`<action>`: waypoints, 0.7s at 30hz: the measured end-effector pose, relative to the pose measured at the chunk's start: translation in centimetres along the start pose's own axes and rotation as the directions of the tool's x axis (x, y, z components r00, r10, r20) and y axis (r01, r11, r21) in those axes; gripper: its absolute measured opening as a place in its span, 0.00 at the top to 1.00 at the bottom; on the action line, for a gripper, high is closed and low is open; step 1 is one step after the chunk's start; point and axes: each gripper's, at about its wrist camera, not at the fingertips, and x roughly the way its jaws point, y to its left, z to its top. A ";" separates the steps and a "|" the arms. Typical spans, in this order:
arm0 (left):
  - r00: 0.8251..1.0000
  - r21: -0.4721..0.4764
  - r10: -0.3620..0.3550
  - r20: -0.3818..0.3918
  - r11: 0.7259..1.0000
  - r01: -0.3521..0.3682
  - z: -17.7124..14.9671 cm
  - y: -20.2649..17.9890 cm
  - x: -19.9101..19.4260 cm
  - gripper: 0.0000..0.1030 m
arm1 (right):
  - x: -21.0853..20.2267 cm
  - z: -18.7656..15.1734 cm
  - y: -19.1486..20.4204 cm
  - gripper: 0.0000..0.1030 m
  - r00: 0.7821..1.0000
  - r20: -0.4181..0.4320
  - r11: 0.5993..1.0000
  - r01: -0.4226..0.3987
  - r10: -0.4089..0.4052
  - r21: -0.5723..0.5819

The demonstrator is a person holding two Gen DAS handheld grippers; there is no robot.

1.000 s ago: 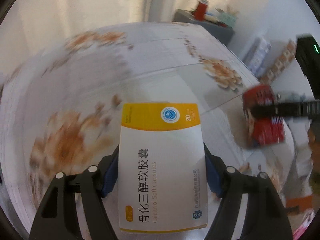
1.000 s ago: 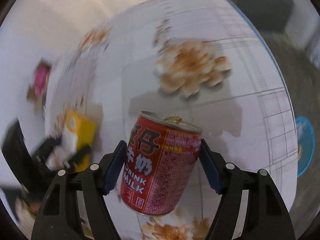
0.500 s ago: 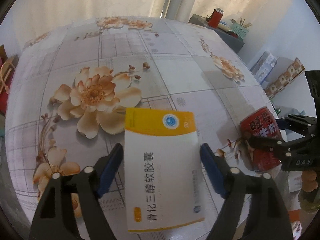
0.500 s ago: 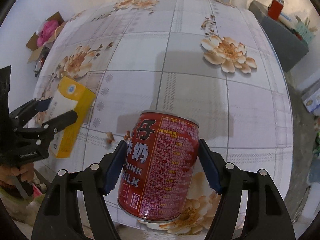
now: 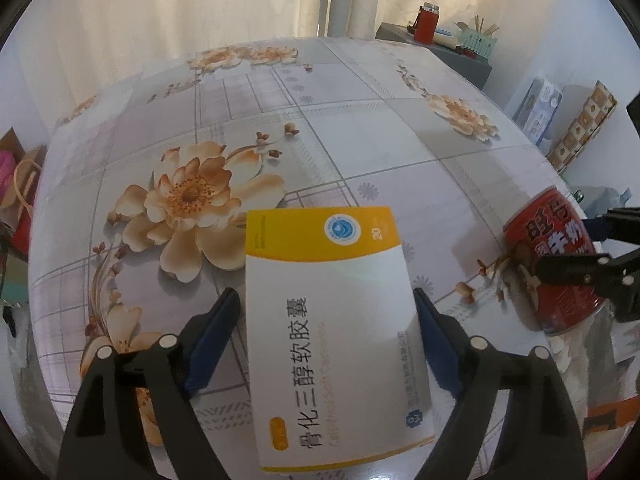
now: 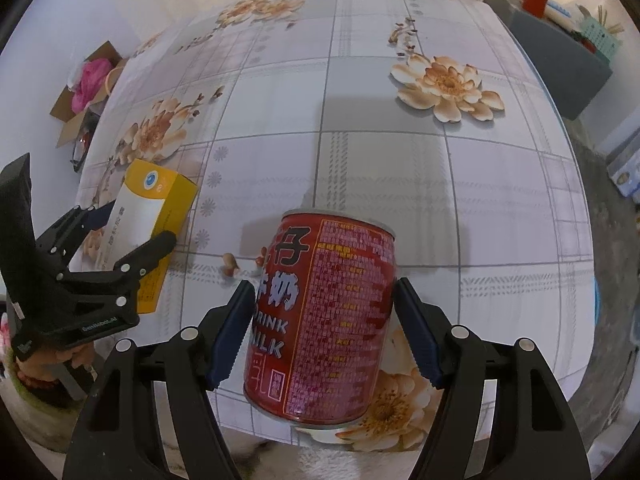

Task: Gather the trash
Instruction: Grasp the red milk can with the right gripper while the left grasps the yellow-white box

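Left wrist: flat cardboard box (image 5: 332,320); cylindrical can (image 6: 320,316).

**Around the flowered table**

A tablecloth (image 5: 360,128) printed with peach blossoms and grey checks covers the table. Pale curtains (image 5: 200,4) hang behind it. On a grey cabinet (image 6: 556,56) at the far corner stand a red jar (image 5: 426,22) and a mint-green holder (image 5: 478,42) of sticks. An open cardboard box (image 6: 86,88) with something pink inside sits on the floor beside the table.
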 end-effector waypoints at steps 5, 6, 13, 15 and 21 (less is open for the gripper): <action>1.000 0.018 0.030 0.011 0.999 -0.030 -0.3 -0.2 -0.1 0.28 | 0.3 0.0 -0.1 0.35 1.000 -0.007 1.000 -0.011 0.011 0.014; 0.999 0.019 0.031 0.012 0.999 -0.031 -0.3 -0.3 -0.1 0.29 | 0.6 0.1 0.1 0.35 1.000 -0.008 1.000 -0.013 0.013 0.016; 0.999 0.028 0.043 0.015 0.999 -0.044 -0.5 -0.6 -0.2 0.32 | 0.6 -0.2 0.4 0.36 1.000 0.000 1.000 -0.002 0.002 0.005; 0.999 0.031 0.043 0.014 0.999 -0.043 -0.5 -0.7 -0.2 0.32 | 0.6 -0.4 0.5 0.36 1.000 -0.003 1.000 -0.007 0.007 -0.004; 0.998 0.041 0.052 0.018 0.998 -0.053 -0.6 -0.9 -0.2 0.32 | 0.5 -0.6 0.4 0.36 1.000 -0.006 1.000 -0.015 0.015 -0.002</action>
